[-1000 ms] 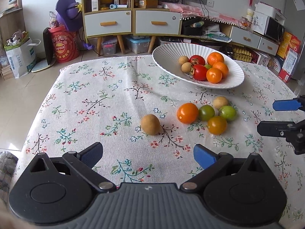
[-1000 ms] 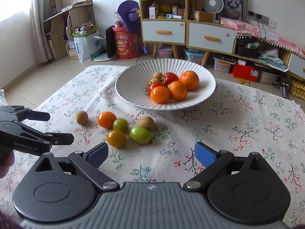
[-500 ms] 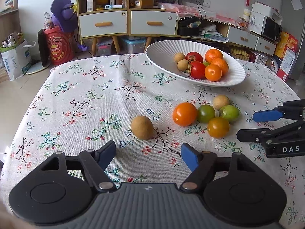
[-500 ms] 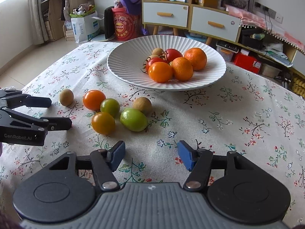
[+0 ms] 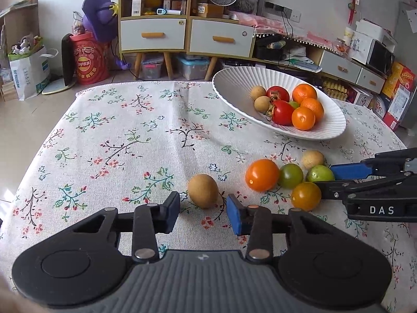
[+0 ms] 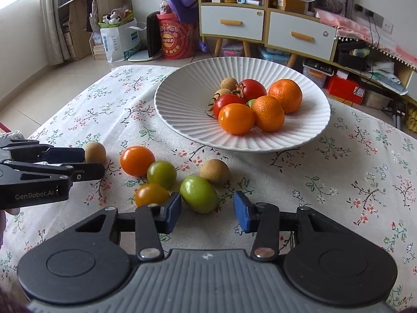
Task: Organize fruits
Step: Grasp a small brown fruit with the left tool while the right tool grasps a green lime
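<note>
Both tools crept closer since before, left tool (image 5: 203,212) spread around the brown longan (image 5: 203,191), right tool (image 6: 207,211) spread at the green tomato (image 6: 199,193), both fruits on the bench (image 5: 125,135) near the white bowl (image 6: 182,99)

In the white bowl (image 6: 182,120), a green fruit (image 6: 251,102) shows only a sliver between the red and orange ones. The left tool (image 6: 86,163) hides part of the far-left brown fruit (image 6: 96,151). Shelf labels are too small to read.
</note>
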